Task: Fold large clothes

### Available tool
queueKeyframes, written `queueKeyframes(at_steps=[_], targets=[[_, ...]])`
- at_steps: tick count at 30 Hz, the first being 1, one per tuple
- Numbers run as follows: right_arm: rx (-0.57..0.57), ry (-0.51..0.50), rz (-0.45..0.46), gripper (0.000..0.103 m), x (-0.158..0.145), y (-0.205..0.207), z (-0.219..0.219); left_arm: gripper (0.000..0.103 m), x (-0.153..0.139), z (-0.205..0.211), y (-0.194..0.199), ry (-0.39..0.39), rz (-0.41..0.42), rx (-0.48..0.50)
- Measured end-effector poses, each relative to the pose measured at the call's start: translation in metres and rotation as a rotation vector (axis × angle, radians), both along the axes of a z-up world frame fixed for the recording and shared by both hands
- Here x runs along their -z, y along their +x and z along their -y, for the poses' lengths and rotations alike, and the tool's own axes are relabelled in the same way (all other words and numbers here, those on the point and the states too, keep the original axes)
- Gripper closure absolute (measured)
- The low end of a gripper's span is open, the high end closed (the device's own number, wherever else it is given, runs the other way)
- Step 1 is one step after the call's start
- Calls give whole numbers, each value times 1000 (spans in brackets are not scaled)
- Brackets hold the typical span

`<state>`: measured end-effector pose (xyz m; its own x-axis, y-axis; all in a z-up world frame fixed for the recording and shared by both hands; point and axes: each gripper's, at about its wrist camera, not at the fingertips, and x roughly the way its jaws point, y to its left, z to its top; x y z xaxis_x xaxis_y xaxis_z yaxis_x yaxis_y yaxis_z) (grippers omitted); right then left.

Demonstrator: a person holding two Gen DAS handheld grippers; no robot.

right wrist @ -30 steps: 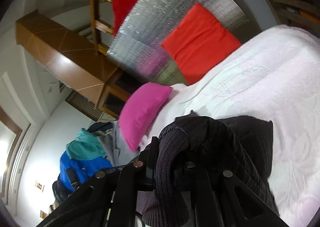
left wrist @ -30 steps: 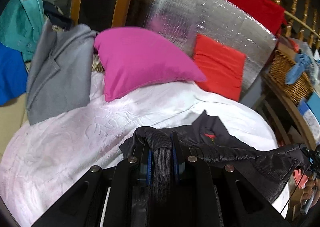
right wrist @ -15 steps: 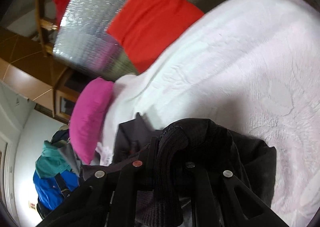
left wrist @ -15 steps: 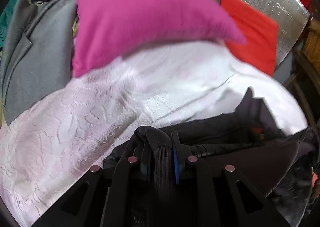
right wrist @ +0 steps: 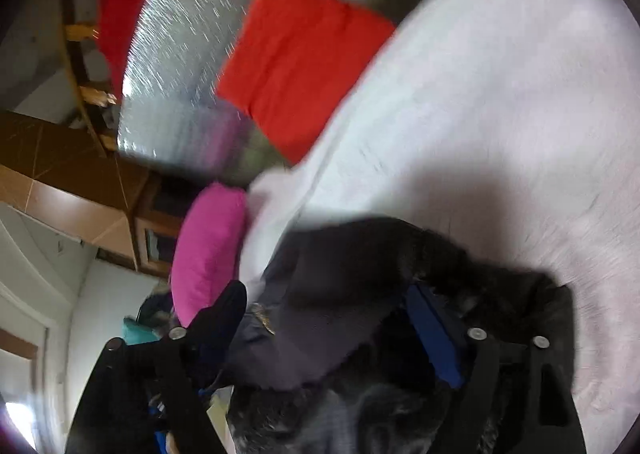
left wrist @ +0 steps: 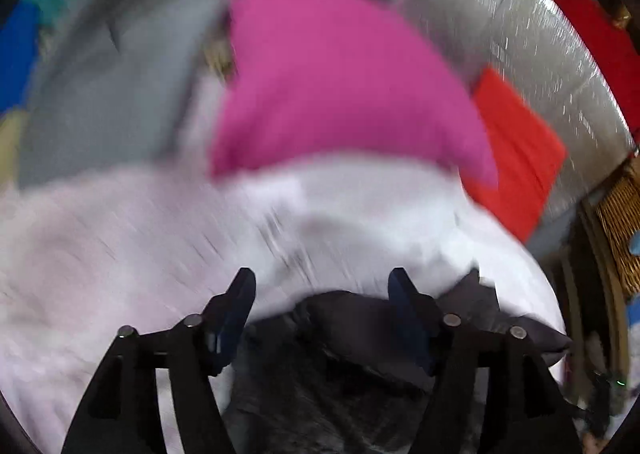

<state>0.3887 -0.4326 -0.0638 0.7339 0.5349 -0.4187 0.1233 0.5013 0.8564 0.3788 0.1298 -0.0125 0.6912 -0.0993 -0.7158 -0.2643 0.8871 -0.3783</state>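
A black jacket lies on the white bedspread, right below both grippers; it also shows in the right wrist view. My left gripper is open, jaws wide apart over the jacket's edge, holding nothing. My right gripper is open too, jaws spread over the jacket's dark folds. Both views are motion-blurred. The lower part of the jacket is hidden under the gripper frames.
A pink pillow and a red cushion lie at the bed's head against a silver foil panel. A grey coat lies at the left. A wicker basket stands at the right. The wooden cabinet is behind.
Both grippers were shut on the jacket's ribbed cuffs; now both have opened and let the jacket drop onto the bedspread. Both cameras are moving.
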Motion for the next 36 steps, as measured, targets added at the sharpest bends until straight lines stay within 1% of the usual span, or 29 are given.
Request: queueKeyframes(at_steps=[1,2,3,4,5,6,7,9,10,12,15,17,19,20,21,22,23,24,25,27,28,29,30,31,32,34,35,36], targets=[[0,-26,12,17,-8,-5,-1,33,-12,0,-9,38,32,4],[-9,-61,26,17,-16,-9,-3,33,-18,2,-16,54,47,18],[-36,-106,45,17,-24,-13,-10,32,-22,7,-23,74,66,47],[-70,-146,54,17,-29,-15,-17,32,-24,18,-32,119,77,108],[-102,-206,52,17,-32,-18,-25,31,-21,28,-37,160,74,158],[-125,-311,34,17,-33,-20,-34,31,-16,41,-42,215,69,224],[-140,-379,24,17,-32,-20,-40,31,-7,53,-46,272,67,285],[-158,-509,-24,17,-20,-17,-45,31,10,68,-44,352,39,342],[-161,-550,-54,17,-12,-15,-43,31,19,71,-40,367,17,350],[-183,-571,-81,17,0,-6,-40,31,37,68,-24,340,-39,357],[-204,-631,-77,17,6,6,-38,31,52,62,0,323,-89,337],[-229,-635,-90,17,13,17,-37,31,60,62,12,303,-118,344],[-275,-647,-126,17,25,32,-38,31,67,65,23,273,-144,373],[-293,-640,-128,17,29,35,-39,31,71,68,27,273,-153,378],[-321,-626,-122,25,31,38,-41,48,75,69,30,281,-155,375],[-332,-650,-123,53,30,39,-44,66,77,70,31,294,-155,368],[-326,-679,-131,67,28,39,-44,85,79,70,34,295,-171,369],[-319,-687,-122,84,20,36,-41,89,77,70,34,291,-162,359],[-304,-702,-98,90,10,31,-40,90,73,68,32,296,-143,343],[-240,-726,-28,92,-10,22,-31,90,71,63,32,313,-110,302],[-211,-711,-55,92,-5,26,-24,90,77,61,35,309,-131,284],[-194,-677,-105,92,7,31,-17,89,91,59,42,277,-178,278],[-190,-674,-155,92,25,36,-17,87,97,59,45,264,-185,267],[-184,-676,-169,91,34,37,-20,85,97,62,45,283,-170,259],[-167,-662,-176,91,41,36,-20,80,96,65,45,319,-166,248],[-114,-603,-194,85,44,30,-12,68,95,69,46,360,-184,234],[-107,-595,-207,81,44,29,-10,59,93,69,44,380,-183,214],[-100,-599,-222,70,40,24,-8,54,90,69,42,381,-176,201]])
